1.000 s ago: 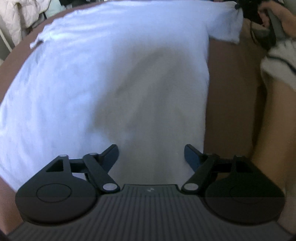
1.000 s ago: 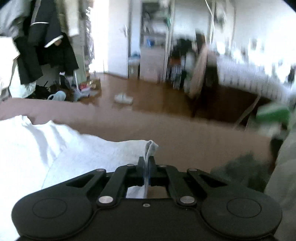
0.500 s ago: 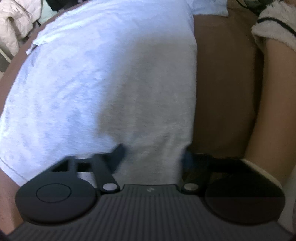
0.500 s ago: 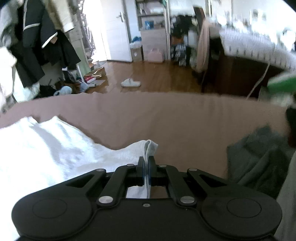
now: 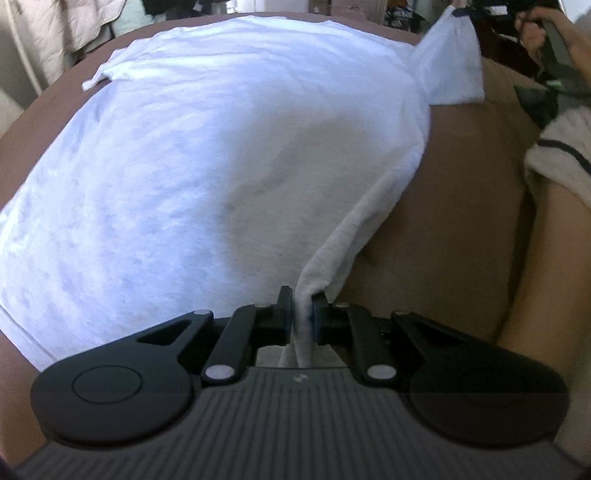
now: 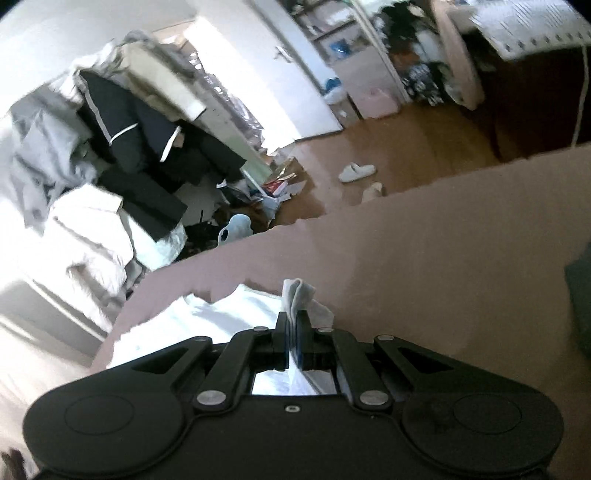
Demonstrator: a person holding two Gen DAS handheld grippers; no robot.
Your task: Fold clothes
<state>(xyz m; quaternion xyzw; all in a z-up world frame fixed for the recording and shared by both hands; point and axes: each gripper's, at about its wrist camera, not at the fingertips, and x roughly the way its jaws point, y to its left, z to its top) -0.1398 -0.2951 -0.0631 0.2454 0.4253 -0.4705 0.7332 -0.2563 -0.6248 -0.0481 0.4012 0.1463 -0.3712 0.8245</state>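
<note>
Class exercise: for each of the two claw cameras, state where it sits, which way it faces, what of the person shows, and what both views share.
Left wrist: sits behind the left claw, looks across the white T-shirt on the brown bed; person's arm shows.
Right wrist: sits behind the right claw, faces the cluttered room; no body shows.
Shared: the T-shirt, pinched by both, and the bed.

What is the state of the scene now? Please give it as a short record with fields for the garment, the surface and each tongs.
garment: white T-shirt, spread mostly flat, its right side lifted
surface: brown bed cover
left tongs: shut on the near hem edge of the shirt
right tongs: shut on the sleeve end, raised above the cover
right hand: grips the handle at the far right in the left wrist view
floor: white slipper on wooden boards
</note>
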